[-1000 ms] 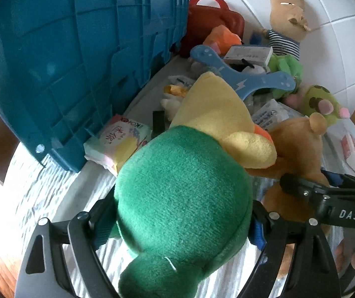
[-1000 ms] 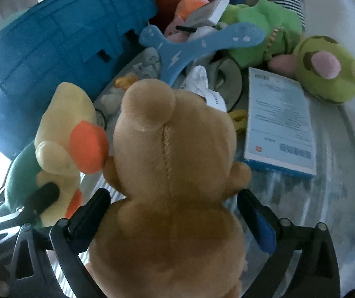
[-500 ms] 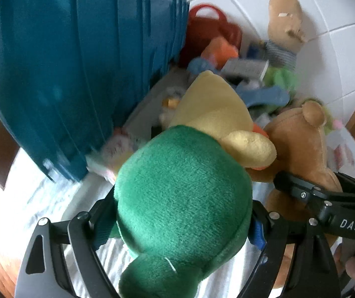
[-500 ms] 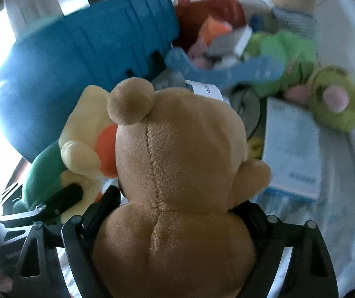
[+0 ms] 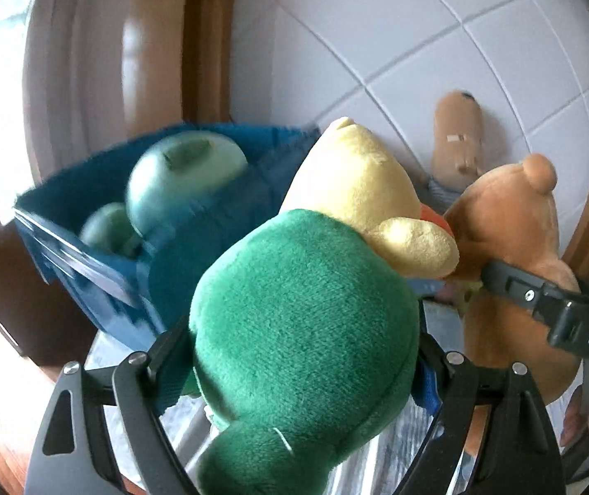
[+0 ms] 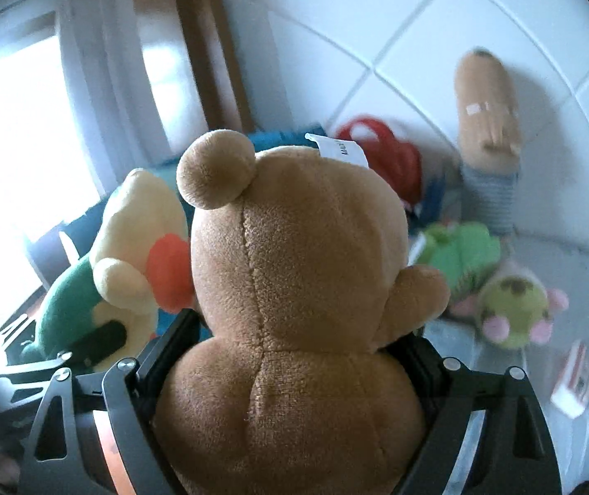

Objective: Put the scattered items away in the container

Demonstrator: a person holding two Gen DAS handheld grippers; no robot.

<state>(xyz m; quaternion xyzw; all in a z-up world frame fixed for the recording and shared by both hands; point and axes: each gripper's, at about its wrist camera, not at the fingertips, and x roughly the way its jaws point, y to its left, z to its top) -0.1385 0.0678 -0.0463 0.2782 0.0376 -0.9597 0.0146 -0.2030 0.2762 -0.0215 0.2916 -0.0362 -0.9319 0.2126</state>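
My left gripper (image 5: pixel 302 330) is shut on a green and yellow duck plush (image 5: pixel 307 313) and holds it up in front of the blue crate (image 5: pixel 100 255). The crate's open top shows, with pale green round things (image 5: pixel 183 177) inside. My right gripper (image 6: pixel 294 330) is shut on a brown teddy bear (image 6: pixel 294 288), held raised just right of the duck (image 6: pixel 129 255). The bear also shows in the left wrist view (image 5: pixel 513 222).
On the surface at the right lie a green plush (image 6: pixel 459 255), a spotted green and pink plush (image 6: pixel 517 309), a red bag (image 6: pixel 389 161), a small box (image 6: pixel 575 379) and a striped-shirt doll (image 6: pixel 488 111) against the white tiled wall (image 6: pixel 377 20).
Both grippers have lifted their plush toys well up. The crate now appears lower, with its open top and contents in view. The scattered items have dropped lower in both views.
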